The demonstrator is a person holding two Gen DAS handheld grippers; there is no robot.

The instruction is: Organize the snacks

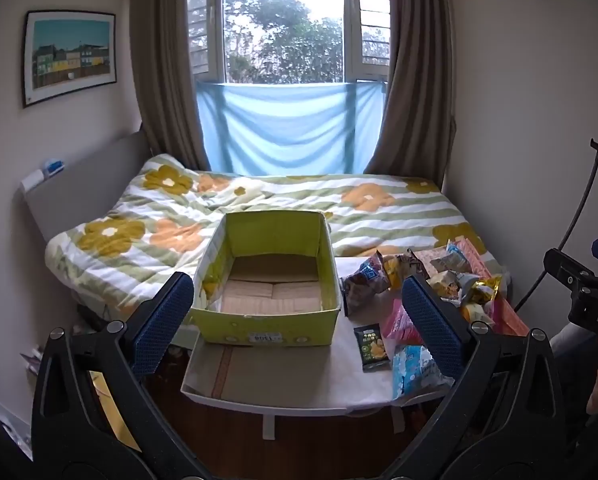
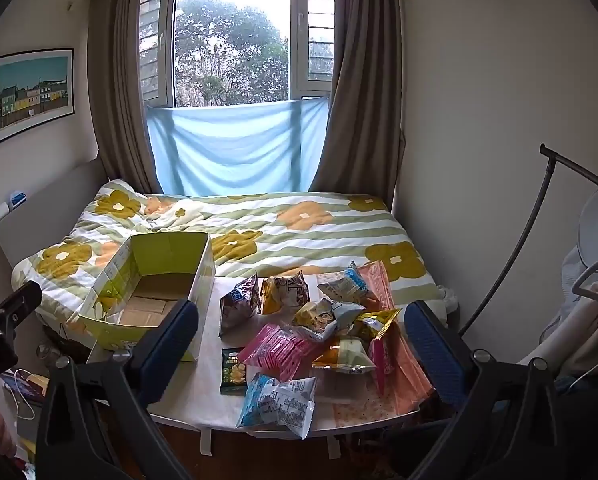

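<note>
From the left wrist, the left gripper (image 1: pixel 297 312) hangs above the near edge of the small white table (image 1: pixel 283 396), blue-padded fingers (image 1: pixel 161 320) spread wide with nothing between them, angled down toward the yellow-green cardboard box (image 1: pixel 267 320). That box sits open-topped at the left of the table, bare cardboard floor showing, nothing in it. To its right lies the heap of snack packets (image 1: pixel 439 280), with a small dark green packet (image 1: pixel 373 346) lying flat just beside the box's right corner and a blue-and-white packet (image 1: pixel 413 368) at the table's near edge. The other gripper's black body pokes in at the far right edge. Over to the right wrist: the right gripper (image 2: pixel 301 334) is above the near side of the table, fingers (image 2: pixel 433 344) likewise spread wide and holding nothing, the snack packets framed between them. A pink packet (image 2: pixel 277 350) lies at the middle of the pile, a gold packet (image 2: pixel 285 292) and a purple-grey packet (image 2: pixel 239 306) stand behind it, the blue-and-white one closest to the camera. The box stands at the left, apart from the pile. Behind the table runs a bed with a flowered quilt (image 2: pixel 299 232).
</note>
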